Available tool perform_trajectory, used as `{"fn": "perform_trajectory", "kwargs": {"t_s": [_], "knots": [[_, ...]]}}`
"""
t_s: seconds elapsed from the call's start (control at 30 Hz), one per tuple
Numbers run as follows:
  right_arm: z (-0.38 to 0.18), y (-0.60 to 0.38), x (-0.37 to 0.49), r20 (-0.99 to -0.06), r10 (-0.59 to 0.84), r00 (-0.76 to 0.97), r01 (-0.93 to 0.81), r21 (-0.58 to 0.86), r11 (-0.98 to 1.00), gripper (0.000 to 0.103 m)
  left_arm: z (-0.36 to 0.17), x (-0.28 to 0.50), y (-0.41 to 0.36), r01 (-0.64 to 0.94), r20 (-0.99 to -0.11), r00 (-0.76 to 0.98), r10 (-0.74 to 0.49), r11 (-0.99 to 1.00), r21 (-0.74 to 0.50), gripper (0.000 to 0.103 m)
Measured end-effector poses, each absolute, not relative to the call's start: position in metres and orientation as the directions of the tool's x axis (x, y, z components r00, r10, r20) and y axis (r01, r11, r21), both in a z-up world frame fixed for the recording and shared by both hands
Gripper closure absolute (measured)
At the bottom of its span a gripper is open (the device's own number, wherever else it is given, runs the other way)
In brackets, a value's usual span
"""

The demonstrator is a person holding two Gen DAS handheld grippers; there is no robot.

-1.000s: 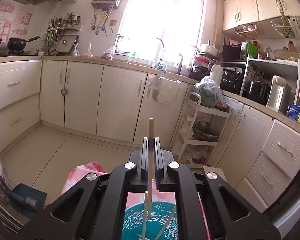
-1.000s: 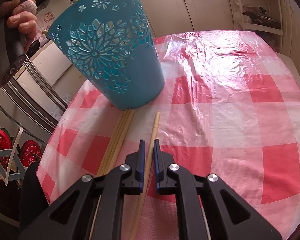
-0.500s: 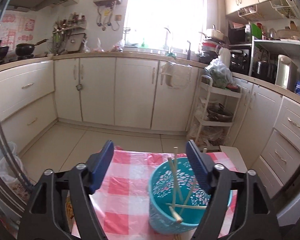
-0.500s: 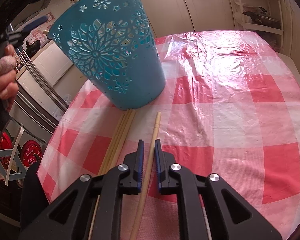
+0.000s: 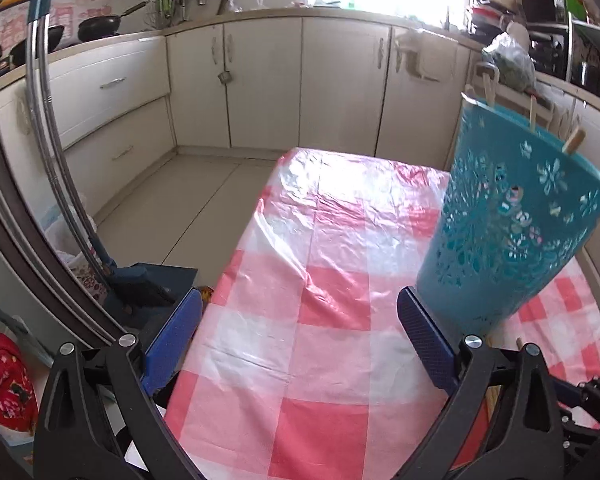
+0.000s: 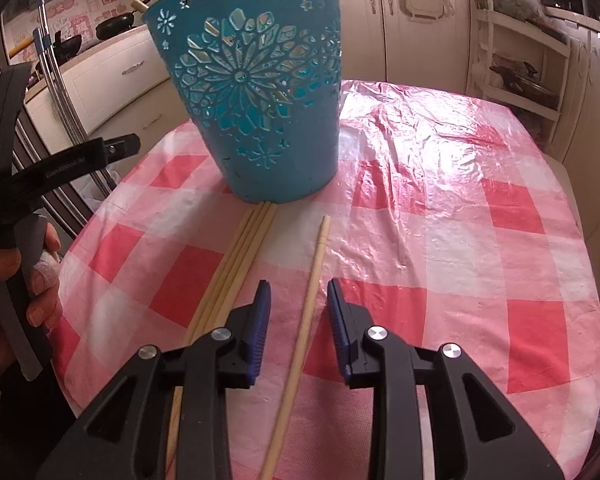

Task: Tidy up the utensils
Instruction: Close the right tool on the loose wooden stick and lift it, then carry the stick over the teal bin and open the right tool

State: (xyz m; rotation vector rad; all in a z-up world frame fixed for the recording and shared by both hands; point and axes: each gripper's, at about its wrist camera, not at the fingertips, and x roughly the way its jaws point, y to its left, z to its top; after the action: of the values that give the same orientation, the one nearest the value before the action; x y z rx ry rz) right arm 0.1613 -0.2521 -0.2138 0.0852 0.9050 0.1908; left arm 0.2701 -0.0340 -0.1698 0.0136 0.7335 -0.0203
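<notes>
A teal cut-out basket [image 5: 508, 232] stands on the red-and-white checked tablecloth [image 5: 332, 240], with chopstick ends [image 5: 574, 140] poking over its rim. My left gripper [image 5: 300, 300] hovers low over the table to the left of the basket, its jaws opening wide with nothing between them. In the right wrist view the basket [image 6: 260, 92] is straight ahead. A bundle of chopsticks [image 6: 240, 264] lies against its base. A single chopstick [image 6: 318, 256] lies between the jaws of my right gripper [image 6: 298, 286], which are opening and do not press on it.
A hand [image 6: 4, 280] holds the left gripper's handle at the left of the right wrist view. Cream cabinets [image 5: 268, 88] ring the room. A white trolley rack [image 6: 516, 64] stands behind the table. A metal pole [image 5: 56, 152] and a blue dustpan [image 5: 156, 284] are off the table's left edge.
The left gripper let go of its chopstick over the basket, opened wide and dropped down to the left of the basket. The right gripper's jaws parted around the single chopstick.
</notes>
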Motion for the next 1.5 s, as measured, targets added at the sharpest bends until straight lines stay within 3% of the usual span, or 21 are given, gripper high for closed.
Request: {"fn": "perform_trajectory", "kwargs": {"t_s": [0.17,0.4,0.57,0.7,0.8,0.9,1.07,1.13,1.23,1.37,1.5], "knots": [[-0.212,-0.254,0.161,-0.782,0.146,0.605,-0.116,0.095,0.989,0.096,-0.184,0.275,-0.058,0.087,-0.707,0.707,-0.023,0.995,0.055,0.008],[-0.208,-0.274,0.164,-0.780,0.187,0.598,-0.075,0.178,0.981,0.096,-0.193,0.284,-0.066,0.099,-0.754,0.657,-0.006,0.992,0.079,0.008],[-0.210,-0.262,0.163,-0.791,0.167,0.588,-0.119,0.120,0.986,0.087,-0.196,0.289,-0.066,0.095,-0.769,0.639,0.009,0.991,0.090,0.008],[-0.210,-0.256,0.159,-0.792,0.139,0.595,-0.133,0.074,0.988,0.088,-0.196,0.288,-0.071,0.113,-0.770,0.638,0.012,0.988,0.109,0.008],[-0.209,-0.261,0.157,-0.793,0.159,0.588,-0.121,0.108,0.987,0.097,-0.198,0.290,-0.074,0.124,-0.777,0.629,0.012,0.985,0.116,0.008],[-0.208,-0.263,0.156,-0.796,0.177,0.578,-0.114,0.137,0.984,0.097,-0.199,0.291,-0.075,0.132,-0.783,0.622,0.007,0.985,0.114,0.008],[-0.209,-0.254,0.157,-0.807,0.136,0.575,-0.145,0.063,0.987,0.096,-0.205,0.296,-0.081,0.155,-0.806,0.592,0.007,0.980,0.122,0.008],[-0.208,-0.258,0.156,-0.806,0.166,0.569,-0.134,0.108,0.985,0.097,-0.208,0.297,-0.084,0.164,-0.814,0.581,0.009,0.978,0.129,0.008],[-0.200,-0.278,0.155,-0.765,0.285,0.577,-0.081,0.294,0.953,0.097,-0.209,0.297,-0.085,0.166,-0.819,0.574,0.012,0.977,0.131,0.008],[-0.166,-0.307,0.149,-0.615,0.459,0.642,-0.088,0.535,0.840,0.097,-0.210,0.299,-0.083,0.163,-0.823,0.568,0.005,0.980,0.118,0.008],[-0.111,-0.321,0.152,-0.454,0.521,0.723,-0.155,0.628,0.763,0.097,-0.210,0.300,-0.081,0.162,-0.826,0.564,-0.003,0.981,0.107,0.008]]}}
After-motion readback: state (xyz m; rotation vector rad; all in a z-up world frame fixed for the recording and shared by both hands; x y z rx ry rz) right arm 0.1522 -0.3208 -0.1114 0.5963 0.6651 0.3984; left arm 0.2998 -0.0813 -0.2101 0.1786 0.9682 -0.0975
